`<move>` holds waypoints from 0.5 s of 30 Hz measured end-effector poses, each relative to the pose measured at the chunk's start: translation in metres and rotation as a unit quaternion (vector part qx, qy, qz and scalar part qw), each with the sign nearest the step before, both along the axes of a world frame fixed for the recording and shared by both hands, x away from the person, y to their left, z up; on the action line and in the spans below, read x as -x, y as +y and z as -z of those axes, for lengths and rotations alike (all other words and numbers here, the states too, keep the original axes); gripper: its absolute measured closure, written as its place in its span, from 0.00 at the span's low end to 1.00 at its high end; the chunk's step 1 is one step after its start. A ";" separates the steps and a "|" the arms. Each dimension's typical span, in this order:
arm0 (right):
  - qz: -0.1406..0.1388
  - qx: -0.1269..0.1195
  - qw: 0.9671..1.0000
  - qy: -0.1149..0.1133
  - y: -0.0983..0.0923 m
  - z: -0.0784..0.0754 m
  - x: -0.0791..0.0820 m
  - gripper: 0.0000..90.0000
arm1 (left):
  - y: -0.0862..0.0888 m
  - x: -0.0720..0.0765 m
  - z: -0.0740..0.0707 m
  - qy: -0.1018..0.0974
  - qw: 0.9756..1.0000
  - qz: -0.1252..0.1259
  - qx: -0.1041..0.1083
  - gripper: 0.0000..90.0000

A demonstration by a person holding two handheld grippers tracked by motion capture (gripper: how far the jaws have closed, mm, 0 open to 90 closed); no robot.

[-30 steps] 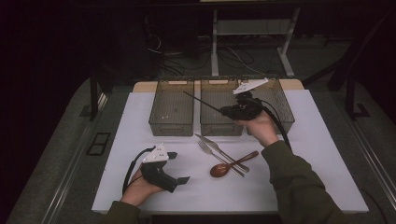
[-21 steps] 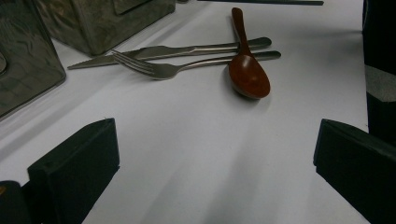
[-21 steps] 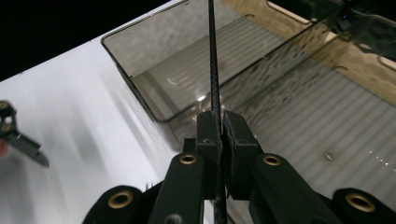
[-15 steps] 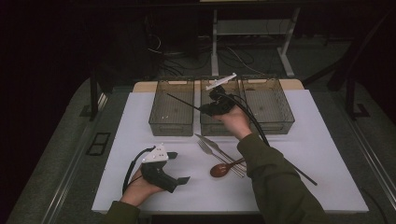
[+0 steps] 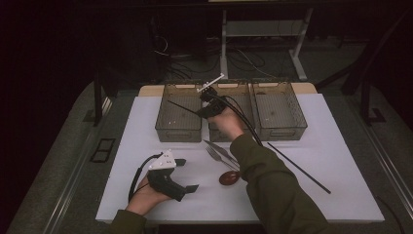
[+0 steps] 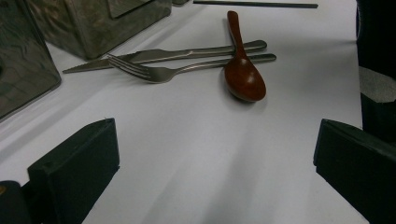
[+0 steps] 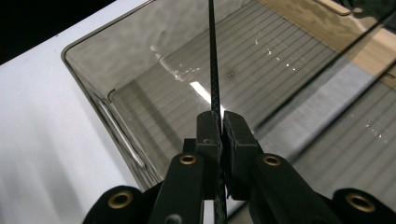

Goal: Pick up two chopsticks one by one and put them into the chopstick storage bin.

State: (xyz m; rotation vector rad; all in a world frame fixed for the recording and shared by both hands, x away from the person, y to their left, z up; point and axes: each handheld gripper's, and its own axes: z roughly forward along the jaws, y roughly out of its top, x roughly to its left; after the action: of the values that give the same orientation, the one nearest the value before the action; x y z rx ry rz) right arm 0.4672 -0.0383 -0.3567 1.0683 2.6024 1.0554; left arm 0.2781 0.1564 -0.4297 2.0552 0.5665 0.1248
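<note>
The right gripper (image 7: 219, 126) is clenched on a thin black stick (image 7: 214, 60), which runs up from between its jaws and out over the smoky clear bin (image 7: 107, 60) at the left end of the row. In the high view the right gripper (image 5: 207, 108) hangs above the seam between that bin (image 5: 178, 131) and the middle bin (image 5: 246, 92). A second black stick (image 5: 298, 167) lies on the white counter (image 5: 341, 195). The left gripper (image 5: 187, 175) rests released on the counter, nothing between its jaws, facing a fork (image 6: 154, 72), a knife (image 6: 163, 55) and a brown spoon (image 6: 243, 77).
</note>
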 end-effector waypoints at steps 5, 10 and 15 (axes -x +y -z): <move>0.002 0.019 1.000 0.005 0.019 0.004 -0.003 0.94 | -0.001 0.000 0.000 -0.001 1.000 0.002 0.001 0.00; -0.001 0.033 0.999 0.013 0.030 0.009 -0.006 0.94 | 0.000 0.000 0.000 -0.004 1.000 0.005 0.000 0.00; -0.007 0.025 1.000 0.014 0.033 0.011 -0.005 0.93 | 0.000 0.000 -0.001 -0.004 1.000 0.005 0.000 0.00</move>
State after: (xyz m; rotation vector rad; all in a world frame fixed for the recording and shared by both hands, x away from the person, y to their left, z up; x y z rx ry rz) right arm 0.4724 -0.0056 -0.3681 1.0631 2.6473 0.9799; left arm 0.2783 0.1564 -0.4291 2.0559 0.5522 0.1271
